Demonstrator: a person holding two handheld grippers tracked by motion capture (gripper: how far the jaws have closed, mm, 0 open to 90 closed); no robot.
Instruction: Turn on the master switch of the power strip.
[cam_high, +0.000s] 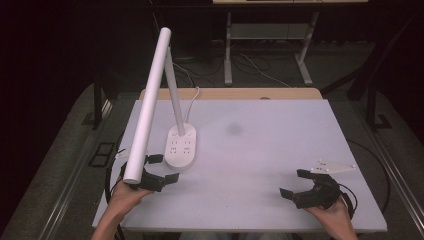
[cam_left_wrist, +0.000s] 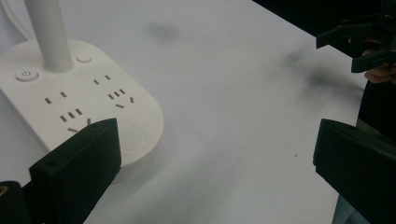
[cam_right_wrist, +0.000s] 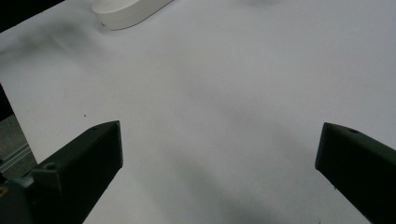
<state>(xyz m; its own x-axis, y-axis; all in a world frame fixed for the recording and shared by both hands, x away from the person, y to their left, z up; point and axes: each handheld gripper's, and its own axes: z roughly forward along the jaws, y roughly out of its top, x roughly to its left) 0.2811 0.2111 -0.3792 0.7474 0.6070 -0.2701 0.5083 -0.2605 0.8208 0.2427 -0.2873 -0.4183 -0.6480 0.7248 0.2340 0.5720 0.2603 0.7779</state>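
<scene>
Covering a wooden desk (cam_high: 230, 93), white tabletop (cam_high: 260, 150), dark room around

The lamp base (cam_high: 181, 146) is a white, rounded oval block lying flat on the tabletop (cam_high: 260, 150), just ahead of the left claw (cam_high: 159, 167) and slightly to its right, well apart from the right claw (cam_high: 295, 184). Its top carries rows of socket slots, a round power button (cam_left_wrist: 26, 74) and a second small round button (cam_left_wrist: 84, 57) at the far end. In the left gripper view its near rounded end sits just beyond the left jaw, not touching it. A white stem (cam_high: 173, 90) rises from the far end of the base, and the long white tubular lamp head (cam_high: 148, 105) slants down from the stem's top, its lower end hanging above the left claw.
</scene>
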